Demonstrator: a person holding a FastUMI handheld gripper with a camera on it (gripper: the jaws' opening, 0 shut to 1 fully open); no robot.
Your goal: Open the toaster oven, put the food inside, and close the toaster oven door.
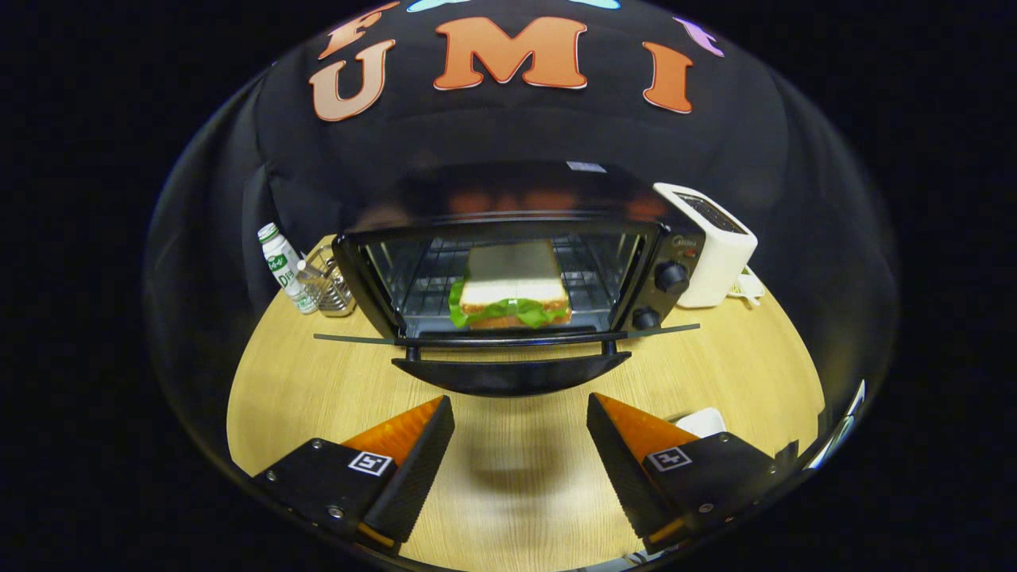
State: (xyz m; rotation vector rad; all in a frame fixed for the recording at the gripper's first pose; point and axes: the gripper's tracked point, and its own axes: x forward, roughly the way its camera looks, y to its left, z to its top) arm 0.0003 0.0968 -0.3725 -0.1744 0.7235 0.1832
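A black toaster oven (508, 262) stands on the wooden table (318, 397) beyond the fingers, its door (508, 342) folded down flat toward me with the handle (512, 373) at the front. On the wire rack inside lies a sandwich (515, 290) of white bread with green lettuce at its front edge. My gripper (520, 409) is open, with nothing between its fingers. The fingertips hang just short of the door handle, a little above the table.
A white pop-up toaster (711, 246) stands right of the oven. Left of the oven are a white bottle with a green cap (282, 266) and a wire holder (330, 286). A white object (703, 421) lies by the right finger.
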